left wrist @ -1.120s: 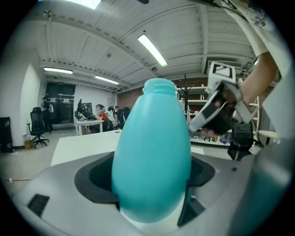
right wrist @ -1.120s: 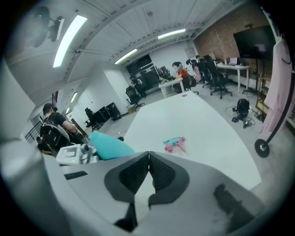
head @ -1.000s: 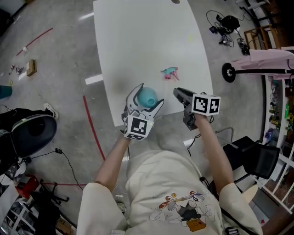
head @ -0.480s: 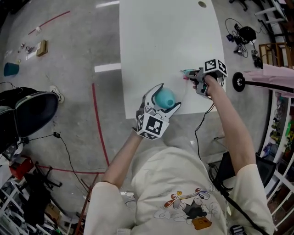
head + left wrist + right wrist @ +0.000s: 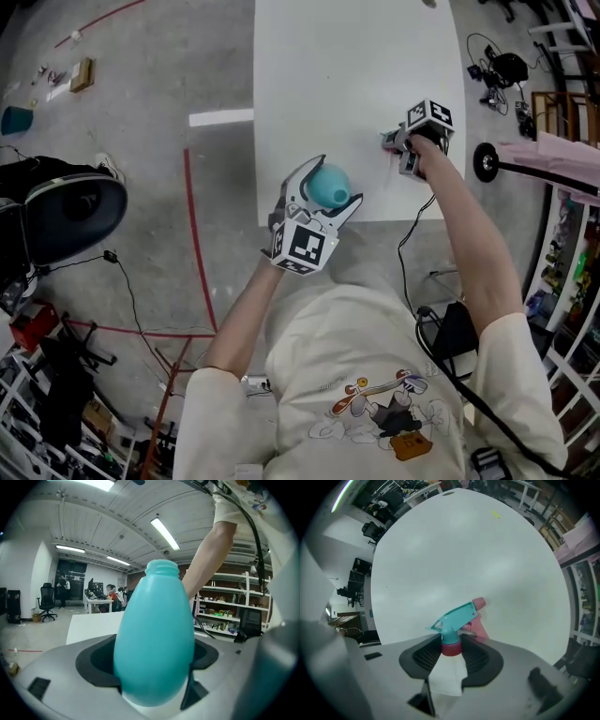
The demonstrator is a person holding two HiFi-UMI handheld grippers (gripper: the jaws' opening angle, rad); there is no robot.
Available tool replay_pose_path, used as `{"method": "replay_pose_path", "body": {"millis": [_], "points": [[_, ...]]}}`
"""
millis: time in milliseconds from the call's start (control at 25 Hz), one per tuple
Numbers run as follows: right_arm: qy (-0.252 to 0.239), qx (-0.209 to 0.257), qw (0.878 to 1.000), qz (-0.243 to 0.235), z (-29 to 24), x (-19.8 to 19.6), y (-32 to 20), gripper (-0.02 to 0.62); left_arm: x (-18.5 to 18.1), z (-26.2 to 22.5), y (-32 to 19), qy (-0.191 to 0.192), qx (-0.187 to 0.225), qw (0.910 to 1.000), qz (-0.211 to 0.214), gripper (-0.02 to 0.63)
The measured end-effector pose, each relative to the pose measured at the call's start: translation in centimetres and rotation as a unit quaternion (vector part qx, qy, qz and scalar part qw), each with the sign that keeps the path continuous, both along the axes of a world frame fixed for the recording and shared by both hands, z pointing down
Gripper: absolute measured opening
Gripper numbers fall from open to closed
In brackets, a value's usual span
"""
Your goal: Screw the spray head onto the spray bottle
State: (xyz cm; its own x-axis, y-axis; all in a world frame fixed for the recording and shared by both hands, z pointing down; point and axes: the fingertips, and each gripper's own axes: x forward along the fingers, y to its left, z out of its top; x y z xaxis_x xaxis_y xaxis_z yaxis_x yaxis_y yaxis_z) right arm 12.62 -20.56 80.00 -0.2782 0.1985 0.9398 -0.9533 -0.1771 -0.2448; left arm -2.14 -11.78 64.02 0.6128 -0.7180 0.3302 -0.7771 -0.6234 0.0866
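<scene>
— Left gripper (image 5: 327, 179) first: what does the head view give?

— It holds the teal spray bottle (image 5: 331, 190) over the near edge of the white table (image 5: 347, 75). My right gripper (image 5: 389, 142) reaches farther, to the table's right side.

— And the left gripper view?

— Both jaws are clamped on the bottle's belly, and its bare threaded neck points away from me.

— The right gripper view?

— My jaws are opening, partway apart. The spray head (image 5: 457, 618) lies on the table with its red collar between the pads, which are not pressing on it.
</scene>
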Motion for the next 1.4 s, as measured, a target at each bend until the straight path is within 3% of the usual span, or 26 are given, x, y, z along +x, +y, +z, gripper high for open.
{"method": "replay_pose_path", "body": {"millis": [160,240,280,360,440,520,640,760,880,1080,1160,1240,1400], "points": [[-0.020,0.032,0.999,-0.013,-0.4,-0.7,0.2,0.137,-0.3,0.4,0.2,0.002,-0.007,0.9999,0.008,0.421],[-0.062,0.081,0.993,-0.066,-2.6,-2.3,0.0,0.137,0.4,-0.5,0.1,0.020,-0.012,0.9991,0.035,0.422],[-0.089,0.115,0.984,-0.105,-4.5,-3.3,-0.1,0.136,1.1,-1.2,0.0,0.030,-0.018,0.9979,0.055,0.422],[-0.143,0.197,0.955,-0.169,-10.2,-5.1,0.0,0.135,2.6,-2.3,-0.2,0.028,-0.034,0.9953,0.086,0.421],[-0.197,0.290,0.919,-0.183,-17.9,-6.7,-0.1,0.135,3.5,-3.1,-0.6,-0.003,-0.051,0.9938,0.099,0.422],[-0.243,0.384,0.874,-0.173,-26.3,-7.5,-0.4,0.135,4.2,-3.7,-0.9,-0.036,-0.075,0.9908,0.107,0.420],[-0.271,0.509,0.796,-0.184,-37.6,-7.4,-0.4,0.135,6.0,-4.8,-1.6,-0.075,-0.103,0.9832,0.130,0.420],[-0.276,0.576,0.740,-0.208,-45.2,-7.0,0.8,0.135,7.5,-6.3,-2.1,-0.105,-0.108,0.9774,0.149,0.420],[-0.289,0.601,0.714,-0.213,-48.5,-5.8,1.9,0.135,9.5,-7.9,-2.1,-0.112,-0.105,0.9746,0.163,0.420],[-0.326,0.595,0.704,-0.211,-48.7,-4.1,4.0,0.135,12.7,-10.4,-0.5,-0.100,-0.108,0.9706,0.190,0.420],[-0.344,0.592,0.693,-0.226,-48.4,-4.3,5.3,0.135,13.3,-11.7,0.2,-0.078,-0.114,0.9706,0.197,0.420],[-0.370,0.597,0.666,-0.253,-48.5,-4.8,7.2,0.135,13.6,-13.6,1.1,-0.054,-0.126,0.9699,0.201,0.420],[-0.414,0.617,0.593,-0.310,-49.6,-5.3,10.5,0.135,14.1,-18.9,2.5,-0.024,-0.122,0.9641,0.234,0.420]]}}
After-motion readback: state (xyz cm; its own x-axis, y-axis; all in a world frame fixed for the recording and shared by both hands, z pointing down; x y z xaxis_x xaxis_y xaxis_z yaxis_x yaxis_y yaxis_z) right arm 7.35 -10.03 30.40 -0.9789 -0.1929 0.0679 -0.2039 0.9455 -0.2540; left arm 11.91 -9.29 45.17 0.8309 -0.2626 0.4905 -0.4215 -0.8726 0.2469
